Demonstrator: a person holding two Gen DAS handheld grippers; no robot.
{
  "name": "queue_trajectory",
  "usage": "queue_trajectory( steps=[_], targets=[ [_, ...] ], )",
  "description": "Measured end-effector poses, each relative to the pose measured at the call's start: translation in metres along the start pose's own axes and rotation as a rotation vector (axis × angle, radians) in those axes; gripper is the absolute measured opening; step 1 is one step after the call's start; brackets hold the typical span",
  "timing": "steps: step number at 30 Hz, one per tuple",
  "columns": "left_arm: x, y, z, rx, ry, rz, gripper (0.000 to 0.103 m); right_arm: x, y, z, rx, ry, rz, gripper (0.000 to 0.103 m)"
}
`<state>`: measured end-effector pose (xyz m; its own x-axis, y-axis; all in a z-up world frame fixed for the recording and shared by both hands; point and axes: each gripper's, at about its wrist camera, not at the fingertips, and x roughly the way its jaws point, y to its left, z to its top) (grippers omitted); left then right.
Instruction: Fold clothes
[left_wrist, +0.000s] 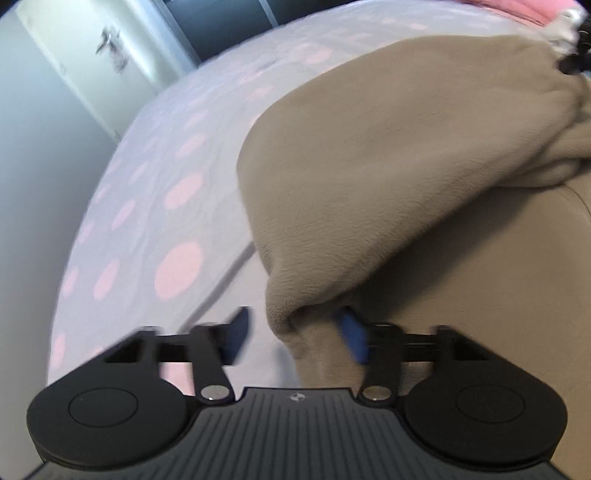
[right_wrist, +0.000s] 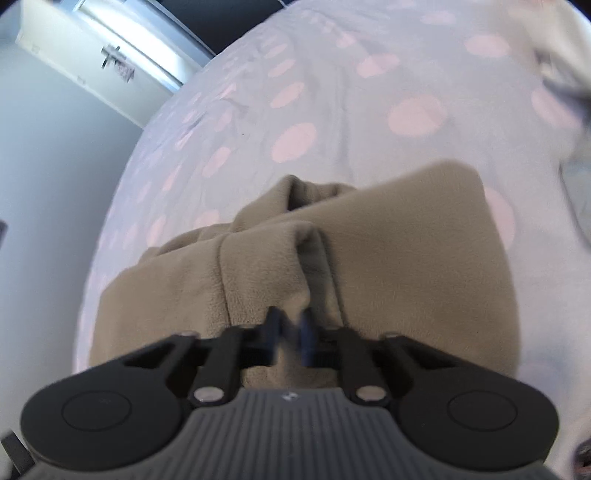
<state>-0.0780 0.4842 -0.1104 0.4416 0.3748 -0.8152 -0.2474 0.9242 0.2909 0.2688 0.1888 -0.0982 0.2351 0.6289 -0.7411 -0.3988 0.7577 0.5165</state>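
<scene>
Here the tan fleece garment (left_wrist: 388, 166) lies on the dotted bedsheet (left_wrist: 155, 221), its long axis running away from both cameras. The left gripper (left_wrist: 295, 334) is spread wide around a fold corner; the right gripper (right_wrist: 290, 338) pinches a bunched ridge of fleece

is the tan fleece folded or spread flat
Partly folded: in the right wrist view the tan fleece lies bunched in overlapping layers on the spotted bedsheet, with the right tool pinching a ridge.
</scene>
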Motion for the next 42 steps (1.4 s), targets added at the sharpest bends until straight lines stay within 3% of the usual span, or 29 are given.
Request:
queue_trajectory(
  steps=[2,6,9,13,17,19,22,24,25,26,28,35,42],
  targets=[
    [0.004,0.012,0.000,-0.074,0.023,-0.035,0.021,-0.020,0.020,0.005,-0.068,-0.052,0.006,0.005],
    [0.001,0.021,0.000,-0.119,0.026,-0.064,0.017,-0.077,0.051,0.010,-0.172,-0.205,-0.003,0.004],
    [-0.001,0.014,0.004,-0.100,0.018,-0.069,0.017,-0.089,0.036,0.005,-0.178,-0.230,-0.070,0.004],
    [0.006,0.008,0.001,-0.079,0.044,-0.035,0.017,-0.041,-0.016,-0.011,-0.051,-0.118,-0.143,0.004],
    [0.010,0.006,-0.001,-0.082,0.055,-0.032,0.017,-0.005,-0.032,-0.022,-0.005,-0.068,-0.188,0.005],
    [0.007,0.004,-0.001,-0.072,0.051,-0.029,0.020,0.000,-0.034,-0.022,-0.010,-0.042,-0.204,0.011],
    [-0.002,0.000,-0.001,-0.048,0.038,-0.025,0.025,-0.012,-0.028,-0.020,-0.103,-0.041,-0.256,0.040],
    [-0.007,-0.003,-0.001,-0.032,0.029,-0.021,0.036,-0.030,-0.019,-0.025,-0.199,-0.054,-0.257,0.039],
    [-0.010,-0.004,-0.001,-0.024,0.024,-0.020,0.050,-0.039,-0.015,-0.032,-0.234,-0.049,-0.244,0.040],
    [-0.013,-0.006,-0.001,-0.015,0.020,-0.018,0.057,-0.048,-0.011,-0.038,-0.270,-0.043,-0.230,0.043],
    [-0.019,-0.009,-0.001,0.000,0.011,-0.016,0.057,-0.063,-0.004,-0.053,-0.329,-0.021,-0.211,0.049],
    [-0.057,-0.028,-0.015,0.028,-0.028,-0.085,0.057,-0.098,0.012,-0.126,-0.488,0.046,-0.177,0.051],
    [-0.088,-0.067,-0.043,0.151,-0.032,-0.171,0.057,-0.107,0.017,-0.196,-0.605,0.132,-0.160,0.053]
  ],
)
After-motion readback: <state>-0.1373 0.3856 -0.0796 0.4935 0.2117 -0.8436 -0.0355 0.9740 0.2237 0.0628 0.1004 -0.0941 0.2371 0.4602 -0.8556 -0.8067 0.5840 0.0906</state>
